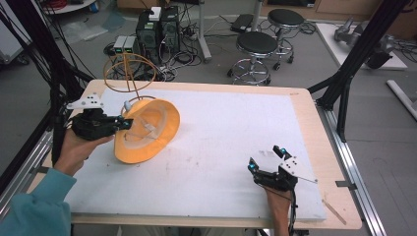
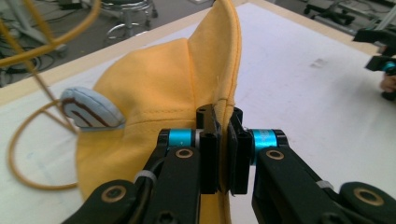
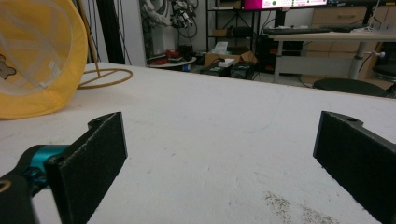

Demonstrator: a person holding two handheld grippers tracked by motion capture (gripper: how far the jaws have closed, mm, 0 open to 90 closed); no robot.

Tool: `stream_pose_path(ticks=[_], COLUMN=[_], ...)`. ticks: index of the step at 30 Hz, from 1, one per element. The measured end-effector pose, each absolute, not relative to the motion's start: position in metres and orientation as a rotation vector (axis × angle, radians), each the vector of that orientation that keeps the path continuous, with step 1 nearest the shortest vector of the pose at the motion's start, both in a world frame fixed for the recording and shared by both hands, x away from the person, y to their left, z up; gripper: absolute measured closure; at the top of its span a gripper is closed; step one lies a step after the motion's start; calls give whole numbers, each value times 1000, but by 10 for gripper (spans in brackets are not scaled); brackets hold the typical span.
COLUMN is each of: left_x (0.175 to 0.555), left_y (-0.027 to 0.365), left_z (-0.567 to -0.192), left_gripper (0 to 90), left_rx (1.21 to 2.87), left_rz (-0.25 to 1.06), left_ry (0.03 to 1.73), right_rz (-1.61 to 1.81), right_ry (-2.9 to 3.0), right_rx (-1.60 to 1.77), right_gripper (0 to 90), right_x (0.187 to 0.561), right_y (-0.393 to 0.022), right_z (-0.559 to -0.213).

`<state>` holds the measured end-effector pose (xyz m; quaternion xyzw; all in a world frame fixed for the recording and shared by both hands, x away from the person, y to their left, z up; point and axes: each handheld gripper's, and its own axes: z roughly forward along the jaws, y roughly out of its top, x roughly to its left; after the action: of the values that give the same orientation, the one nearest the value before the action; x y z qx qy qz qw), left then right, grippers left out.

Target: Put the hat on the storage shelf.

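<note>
A yellow cloth hat (image 1: 146,129) is tipped up on its edge at the left of the white table mat (image 1: 216,147), its hollow inside facing right. My left gripper (image 1: 126,123) is shut on the hat's brim; in the left gripper view the pads (image 2: 223,156) pinch the yellow brim (image 2: 229,70) between them, and a pale blue patch (image 2: 91,108) shows on the hat. The right gripper (image 1: 265,158) rests near the front right of the mat, open and wide, with nothing between its pads (image 3: 91,161). In the right gripper view the hat (image 3: 35,60) stands at the far left.
A yellow wire hat stand (image 1: 129,73) stands at the back left corner of the table, close behind the hat. Black frame posts (image 1: 351,64) flank the table. Stools (image 1: 257,46) and computer boxes sit on the floor beyond the far edge.
</note>
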<state>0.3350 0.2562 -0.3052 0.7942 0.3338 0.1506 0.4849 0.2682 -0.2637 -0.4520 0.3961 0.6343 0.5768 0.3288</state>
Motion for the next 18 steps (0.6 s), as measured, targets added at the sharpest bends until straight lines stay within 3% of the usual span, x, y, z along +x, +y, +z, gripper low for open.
stream_pose_path(ticks=[18], left_x=[320], left_y=[179], left_z=[-320], left_gripper=[793], left_rx=[1933], left_rz=[143], left_ry=[671], right_rz=[1515], right_ry=[1659], right_rx=[1031], right_gripper=[16], right_x=[269], right_y=[-264], right_z=[-452])
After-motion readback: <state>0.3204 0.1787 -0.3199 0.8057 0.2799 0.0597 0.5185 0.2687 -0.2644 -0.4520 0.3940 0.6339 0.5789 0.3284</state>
